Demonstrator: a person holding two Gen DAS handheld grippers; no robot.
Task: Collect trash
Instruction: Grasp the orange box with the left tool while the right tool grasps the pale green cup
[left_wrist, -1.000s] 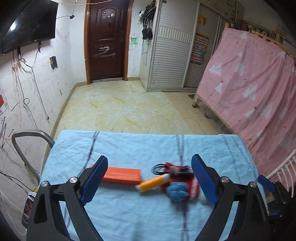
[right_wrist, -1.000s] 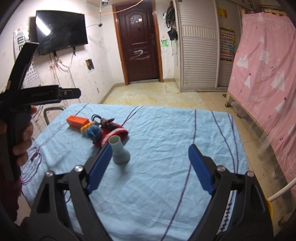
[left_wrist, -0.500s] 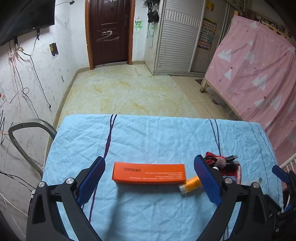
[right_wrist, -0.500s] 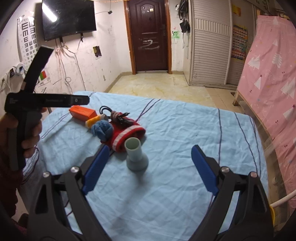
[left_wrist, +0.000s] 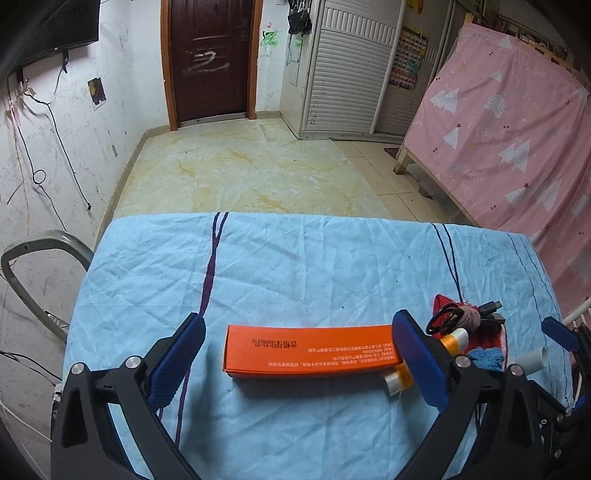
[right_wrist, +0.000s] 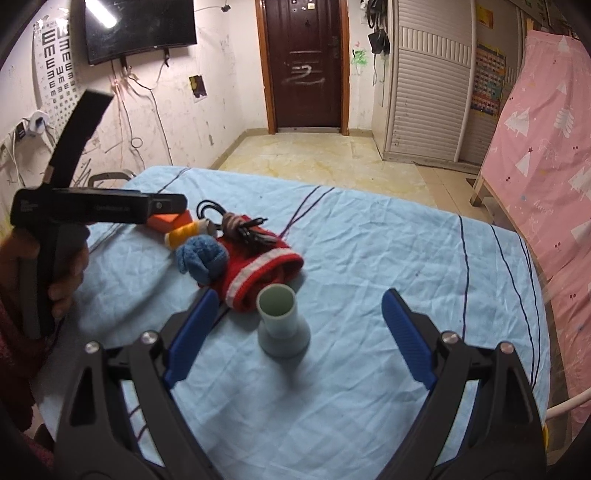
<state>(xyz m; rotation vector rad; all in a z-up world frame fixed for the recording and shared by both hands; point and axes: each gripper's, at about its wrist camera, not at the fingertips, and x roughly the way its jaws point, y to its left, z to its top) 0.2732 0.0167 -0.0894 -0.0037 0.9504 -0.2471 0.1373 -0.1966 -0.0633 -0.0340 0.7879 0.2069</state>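
Dim indoor light, a ceiling tube glaring off the television (right_wrist: 140, 27) (fisheye edges bend and darken).

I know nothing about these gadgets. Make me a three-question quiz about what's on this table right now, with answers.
1. True or false: the left gripper is shut on the orange box.
2. What stands upright between the right gripper's fingers?
3. What lies on the red knit hat: (a) black cable, (b) spoon, (c) phone?

Key:
1. False; its fingers are open, either side of the box.
2. The pale green tube.
3. (a), the black cable.
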